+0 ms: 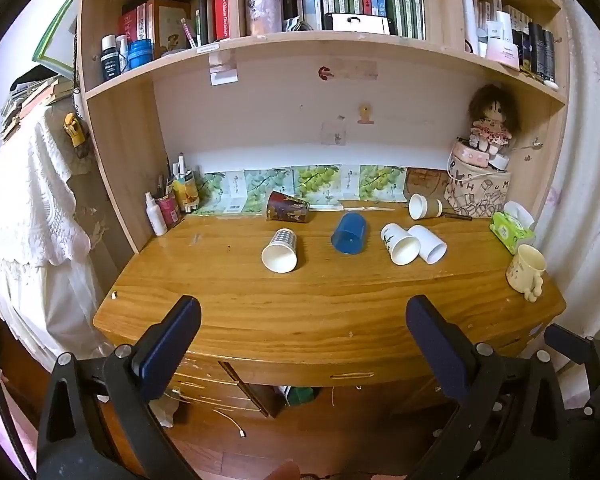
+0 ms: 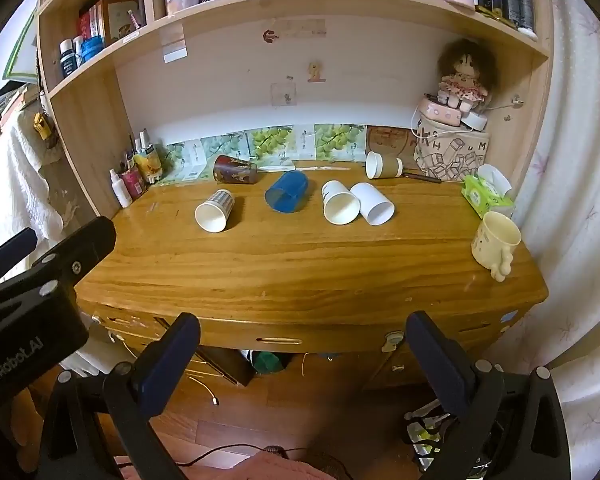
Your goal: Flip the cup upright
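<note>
On desk (image 1: 300,300): blue cup (image 1: 349,233) lying sideways, axis front-back, mouth toward camera; both claws spread, empty.

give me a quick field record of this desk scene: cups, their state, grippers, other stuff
surface: wooden desk under a bookshelf
cups on their sides: checked paper cup; blue cup; printed white cup touching plain white cup; dark patterned cup; brown-sleeved cup
upright: cream mug, right edge
left gripper: open, empty, short of the desk
right gripper: open, empty, short of the desk
other: green tissue pack; doll on a box
task progress: no lying cup flipped yet
</note>
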A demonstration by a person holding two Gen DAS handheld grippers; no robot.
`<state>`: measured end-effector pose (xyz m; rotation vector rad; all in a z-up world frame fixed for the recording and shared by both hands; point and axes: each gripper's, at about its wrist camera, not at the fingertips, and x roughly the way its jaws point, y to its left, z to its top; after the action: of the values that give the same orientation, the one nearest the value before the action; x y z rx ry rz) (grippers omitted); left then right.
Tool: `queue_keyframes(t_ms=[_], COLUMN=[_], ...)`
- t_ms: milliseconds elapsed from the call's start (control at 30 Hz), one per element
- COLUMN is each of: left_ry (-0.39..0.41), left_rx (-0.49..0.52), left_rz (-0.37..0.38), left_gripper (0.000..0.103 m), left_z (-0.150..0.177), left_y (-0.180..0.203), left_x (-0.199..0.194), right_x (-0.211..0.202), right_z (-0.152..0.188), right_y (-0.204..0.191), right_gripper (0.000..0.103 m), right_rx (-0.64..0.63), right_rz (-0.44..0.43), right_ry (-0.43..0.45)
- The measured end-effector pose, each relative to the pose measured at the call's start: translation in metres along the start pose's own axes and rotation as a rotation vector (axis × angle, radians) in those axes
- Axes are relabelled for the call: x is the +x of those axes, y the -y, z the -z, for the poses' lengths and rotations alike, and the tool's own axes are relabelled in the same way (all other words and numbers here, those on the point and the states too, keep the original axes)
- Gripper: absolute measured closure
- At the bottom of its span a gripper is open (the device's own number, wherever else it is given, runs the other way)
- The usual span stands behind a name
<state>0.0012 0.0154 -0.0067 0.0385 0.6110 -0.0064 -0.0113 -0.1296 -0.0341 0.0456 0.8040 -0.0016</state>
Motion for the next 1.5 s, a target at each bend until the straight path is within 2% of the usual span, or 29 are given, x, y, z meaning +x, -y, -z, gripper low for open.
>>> queue_keyframes(t_ms=[200,667,1000,1167,1500], left_ry=[0.002,0.008,-0.035,-0.068,-0.148], left_rx=[-0.001,0.007,0.006,-0.008,-0.107], left_rz=[0.009,0.106,0.151,0.162,0.170], left_gripper=[0.001,0.001,0.001,0.001,0.001], left_z=[0.000,-0.003,-0.004,-0.004,-0.002], left_y=[-0.002,-0.047,-0.068,-0.077,-0.090], left_x=[0.000,0.014,0.030,0.038,0.057], right_x=[0.000,-0.004,0.002,0.005,0.016], right_z=[0.002,0.003,0.005,0.004,0.001], right_y=[-0.006,-0.033,-0.059,-0.060,-0.059], right_gripper=[0.000,0.000,0.000,0.000,0.000], right_rx=[0.003,0.059,0.075,0.091,0.068], right_rz=[0.010,0.078,0.115,0.109,0.112], right_ry=[-0.004,0.014,-0.009,-0.024,-0.080])
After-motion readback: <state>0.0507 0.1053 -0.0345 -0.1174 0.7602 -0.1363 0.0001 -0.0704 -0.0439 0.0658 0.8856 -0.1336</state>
